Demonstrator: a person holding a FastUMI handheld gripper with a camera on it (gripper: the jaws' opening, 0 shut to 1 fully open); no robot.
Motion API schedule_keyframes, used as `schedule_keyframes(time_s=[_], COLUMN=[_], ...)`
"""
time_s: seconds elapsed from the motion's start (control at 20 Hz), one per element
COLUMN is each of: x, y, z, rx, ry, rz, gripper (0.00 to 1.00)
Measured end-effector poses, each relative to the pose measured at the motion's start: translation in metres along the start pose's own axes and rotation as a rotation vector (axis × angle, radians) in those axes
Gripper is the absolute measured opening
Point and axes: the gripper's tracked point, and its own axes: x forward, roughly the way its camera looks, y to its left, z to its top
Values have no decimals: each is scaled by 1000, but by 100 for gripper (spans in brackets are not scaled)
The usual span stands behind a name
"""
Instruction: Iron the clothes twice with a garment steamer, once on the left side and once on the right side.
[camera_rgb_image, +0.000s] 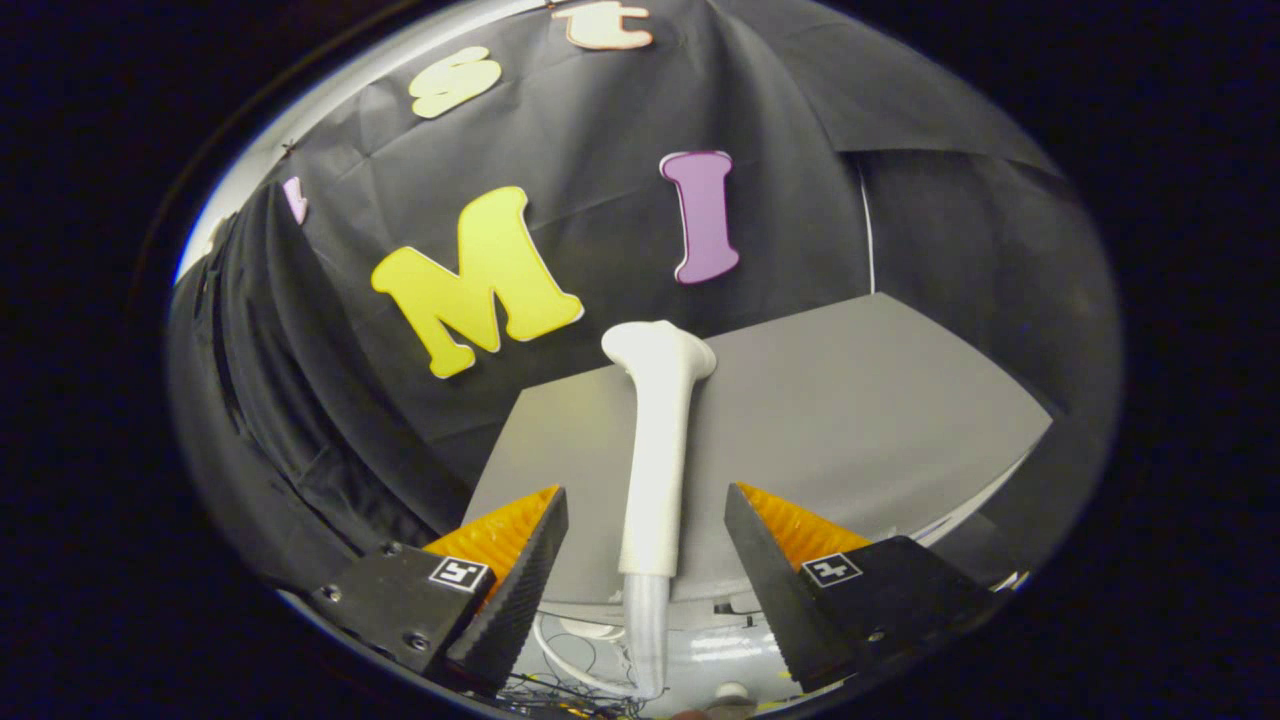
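- Tongs (646, 560): fingers apart, handle between them, neither touching.
- Black clothes (250, 400): hanging far left.
- Steamer (655, 440): lying on grey surface (850, 420); its hose (648, 630) trails off the edge. Off-centre closing could nudge it aside.

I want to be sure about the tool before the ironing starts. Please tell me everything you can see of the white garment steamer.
The garment steamer is a white wand of smooth, matte plastic as it looks. A long slim handle widens into a flared head at the far end; a translucent ribbed hose leaves the near end. It lies on the grey table, head pointing away toward the black wall. It sits between the fingers of the gripper, which is open; neither finger touches it.
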Motion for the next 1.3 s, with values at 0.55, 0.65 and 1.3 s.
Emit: schedule_keyframes(time_s=[0.55, 0.65, 1.3], x=[60, 64, 64], y=[-5, -9, -2], z=[13, 2, 9], rx=[26, 13, -41], ry=[169, 197, 67], rz=[23, -2, -122], gripper=[77, 66, 31])
